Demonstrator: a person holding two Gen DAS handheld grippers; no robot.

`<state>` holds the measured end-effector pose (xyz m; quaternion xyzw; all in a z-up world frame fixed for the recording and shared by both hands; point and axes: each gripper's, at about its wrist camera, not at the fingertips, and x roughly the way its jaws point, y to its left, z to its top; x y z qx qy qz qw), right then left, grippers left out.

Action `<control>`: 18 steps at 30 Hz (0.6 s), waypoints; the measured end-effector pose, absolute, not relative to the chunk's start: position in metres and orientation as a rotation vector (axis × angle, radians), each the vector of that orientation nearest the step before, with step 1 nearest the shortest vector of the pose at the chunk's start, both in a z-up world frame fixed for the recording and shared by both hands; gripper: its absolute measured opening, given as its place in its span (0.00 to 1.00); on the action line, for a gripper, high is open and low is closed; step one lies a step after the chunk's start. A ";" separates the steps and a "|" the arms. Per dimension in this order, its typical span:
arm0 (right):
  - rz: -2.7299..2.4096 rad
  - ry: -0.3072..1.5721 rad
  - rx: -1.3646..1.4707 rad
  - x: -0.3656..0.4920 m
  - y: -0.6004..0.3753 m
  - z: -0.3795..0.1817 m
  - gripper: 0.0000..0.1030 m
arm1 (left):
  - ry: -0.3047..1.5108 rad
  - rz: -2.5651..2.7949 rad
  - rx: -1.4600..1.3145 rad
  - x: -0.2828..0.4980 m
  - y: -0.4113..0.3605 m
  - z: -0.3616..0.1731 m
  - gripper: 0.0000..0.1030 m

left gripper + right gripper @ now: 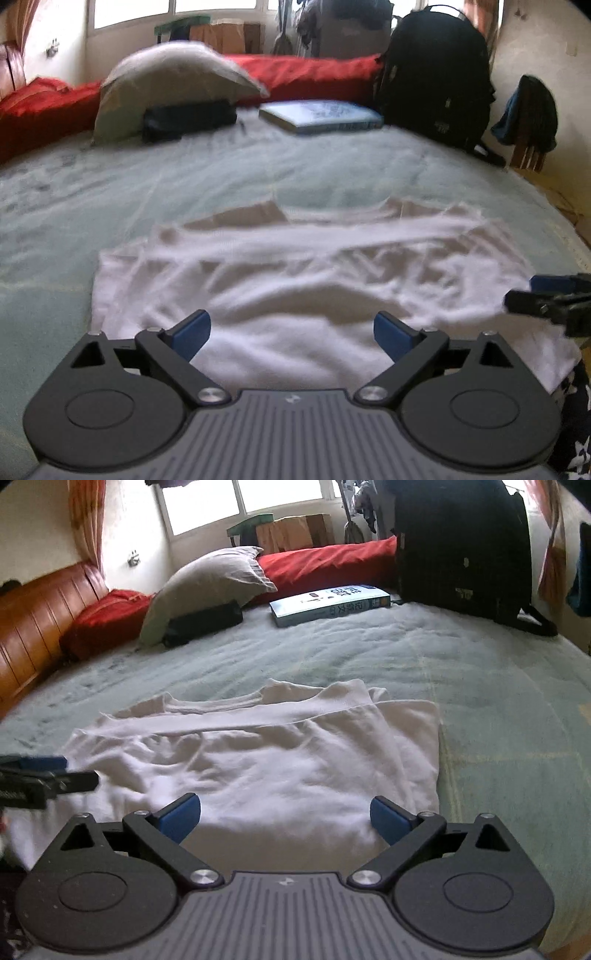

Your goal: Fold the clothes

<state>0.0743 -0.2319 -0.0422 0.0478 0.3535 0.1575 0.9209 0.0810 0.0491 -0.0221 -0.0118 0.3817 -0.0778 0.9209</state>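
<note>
The white shirt (pixel 258 760) lies on the pale green bed cover (pixel 480 701), just ahead of both tongs, and it already looks partly folded: a long band of cloth crosses it from about 9 o'clock to 2 o'clock, and a layered edge runs down its side at 3 o'clock. The left gripper (pixel 291 334) hangs over the near edge of the shirt with its blue pads spread wide and nothing between them. The right gripper (pixel 285 818) stands the same way, wide open and empty, above the near part at 6 o'clock. I judge that the scene fits two stages: a shirt waiting for one more fold, or a shirt just laid down after a fold. If another fold is wanted, it is good to take the near hem at its two corners, each pad pinching all layers together, and to lift both sides evenly so the cloth does not twist. The book (pixel 328 603) and the black bag (pixel 461 542) at 12 o'clock stay well apart from the shirt.
</note>
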 end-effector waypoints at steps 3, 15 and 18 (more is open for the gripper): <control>0.328 0.721 0.126 0.067 -0.236 -0.041 0.98 | 0.816 -0.161 -0.034 0.081 0.052 -0.029 0.92; 0.350 0.743 0.182 0.053 -0.243 -0.041 1.00 | 0.835 -0.141 -0.130 0.061 0.084 -0.023 0.92; 0.360 0.737 0.188 0.049 -0.243 -0.038 1.00 | 0.784 -0.154 -0.129 0.057 0.088 -0.010 0.93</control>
